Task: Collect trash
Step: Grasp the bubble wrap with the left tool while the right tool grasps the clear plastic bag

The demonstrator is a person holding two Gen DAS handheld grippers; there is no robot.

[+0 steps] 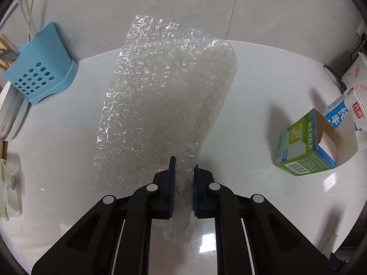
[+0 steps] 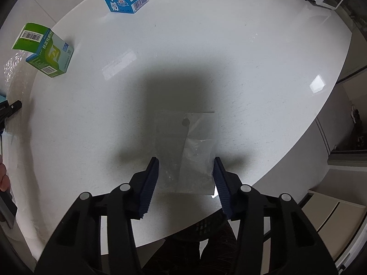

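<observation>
The left gripper (image 1: pixel 184 181) is clamped tight on a sheet of bubble wrap (image 1: pixel 165 96), its blue pads pinching a gathered lower edge while the rest of the sheet stands up in front of the camera, clear of the white tabletop (image 1: pixel 252 73). A short tail of the wrap hangs below the pads toward the camera. To the left on the tabletop, against the wall, stands a blue perforated utensil holder (image 1: pixel 43 68) with chopsticks and a spoon in it, beside the rim of a white dish at the frame edge. To the right an opened green-and-blue medicine box (image 1: pixel 305 146) lies on its side with its flap up, and just behind it stands a blue-and-white milk carton (image 1: pixel 341 114). In the right wrist view the right gripper (image 2: pixel 185 176) points down at the tabletop with its jaws about half open, straddling a flat clear plastic bag (image 2: pixel 190 146) that lies in the gripper's shadow near the table's edge. The pads stand at either side of the bag's near end, and I cannot tell whether they press on it. The same medicine box and milk carton show at the far left and top of this view, well apart from the bag.
</observation>
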